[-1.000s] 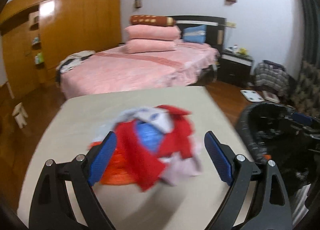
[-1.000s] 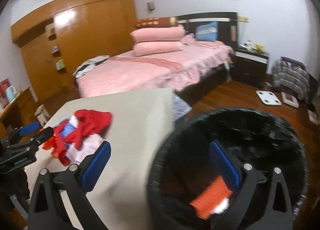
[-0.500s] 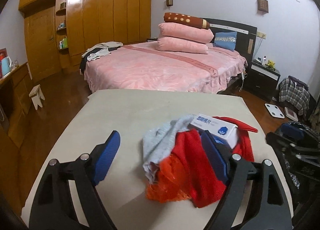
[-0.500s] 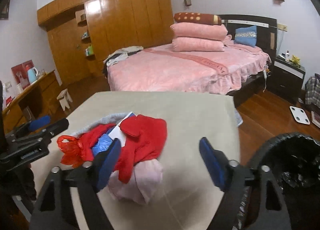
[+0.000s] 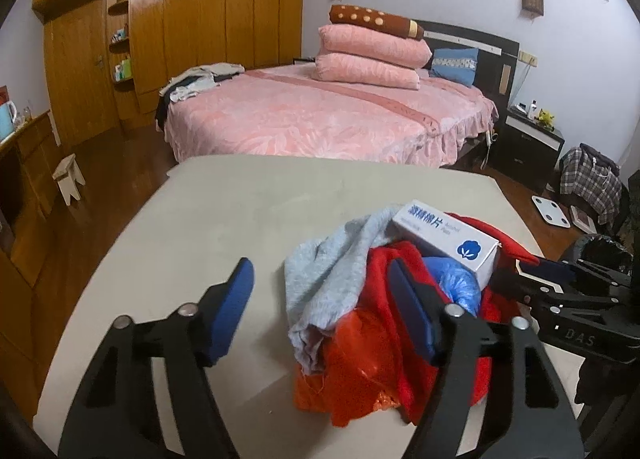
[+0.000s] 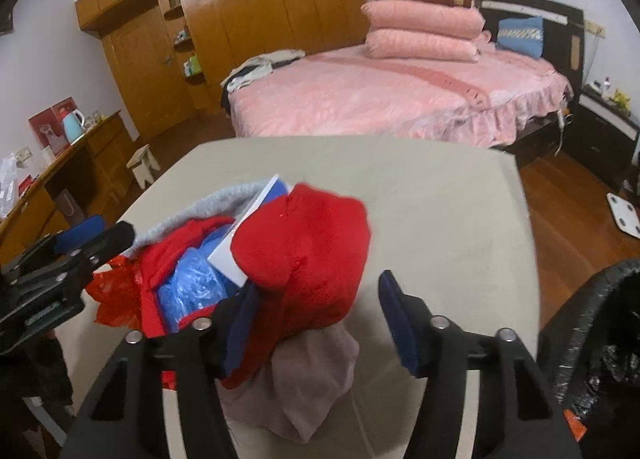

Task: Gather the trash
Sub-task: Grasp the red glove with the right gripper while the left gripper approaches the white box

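Note:
A pile lies on the beige table (image 5: 240, 211): a grey cloth (image 5: 332, 271), red cloth (image 6: 312, 251), an orange-red plastic bag (image 5: 360, 363), a blue plastic bag (image 6: 192, 291), a white and blue box (image 5: 448, 235) and a pale pink cloth (image 6: 312, 379). My left gripper (image 5: 324, 311) is open at the pile's left side, its right finger over the red cloth. My right gripper (image 6: 316, 319) is open around the pile's right side, over the red and pink cloth. A black-lined trash bin (image 6: 592, 339) stands at the table's right.
A pink bed (image 5: 320, 115) with stacked pillows stands beyond the table. A wooden wardrobe (image 5: 180, 19) fills the left wall. A small stool (image 5: 68, 179), a dark nightstand (image 5: 528, 139), a white scale (image 5: 552, 211) and a plaid bag (image 5: 588, 179) are on the wood floor.
Both grippers swung left, away from the bin. The right gripper came from over the bin to the pile and closed in on it. The left gripper shifted to the pile's left side.

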A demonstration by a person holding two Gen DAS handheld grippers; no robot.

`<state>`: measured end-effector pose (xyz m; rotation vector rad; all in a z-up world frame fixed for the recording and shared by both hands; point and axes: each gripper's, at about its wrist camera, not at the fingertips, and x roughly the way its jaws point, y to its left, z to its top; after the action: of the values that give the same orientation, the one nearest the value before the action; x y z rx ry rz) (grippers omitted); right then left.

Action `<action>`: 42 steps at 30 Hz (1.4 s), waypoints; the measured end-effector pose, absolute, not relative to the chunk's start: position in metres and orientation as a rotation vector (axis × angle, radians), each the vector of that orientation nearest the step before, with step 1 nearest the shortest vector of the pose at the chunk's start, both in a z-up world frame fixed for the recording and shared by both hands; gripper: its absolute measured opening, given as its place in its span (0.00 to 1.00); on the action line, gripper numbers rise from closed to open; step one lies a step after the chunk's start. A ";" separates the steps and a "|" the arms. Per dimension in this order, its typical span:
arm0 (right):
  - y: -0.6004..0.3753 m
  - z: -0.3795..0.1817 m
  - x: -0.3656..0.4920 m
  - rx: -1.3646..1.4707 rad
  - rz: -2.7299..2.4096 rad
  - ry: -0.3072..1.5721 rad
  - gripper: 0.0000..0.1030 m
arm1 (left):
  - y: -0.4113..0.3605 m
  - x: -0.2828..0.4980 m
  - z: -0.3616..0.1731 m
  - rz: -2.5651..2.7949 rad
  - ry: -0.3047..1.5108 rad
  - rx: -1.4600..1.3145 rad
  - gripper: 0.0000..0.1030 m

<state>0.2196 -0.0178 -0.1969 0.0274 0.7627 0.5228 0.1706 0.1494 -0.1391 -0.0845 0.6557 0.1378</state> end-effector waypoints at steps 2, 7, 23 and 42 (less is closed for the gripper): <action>-0.020 -0.195 0.218 0.027 0.528 0.758 0.50 | 0.150 0.175 -0.143 0.133 0.665 -0.085 0.62; -0.028 -0.191 0.218 0.046 0.515 0.748 0.50 | 0.150 0.189 -0.151 0.127 0.693 -0.114 0.57; -0.028 -0.199 0.231 0.073 0.605 0.798 0.18 | 0.128 0.188 -0.140 0.089 0.656 -0.106 0.58; -0.097 -0.171 0.237 0.112 0.461 0.713 0.18 | 0.061 0.238 -0.161 -0.047 0.749 -0.070 0.57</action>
<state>0.2372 -0.0968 -0.1708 0.1120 0.7128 0.4614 0.2382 0.0613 -0.1606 -0.0699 0.7489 -0.0473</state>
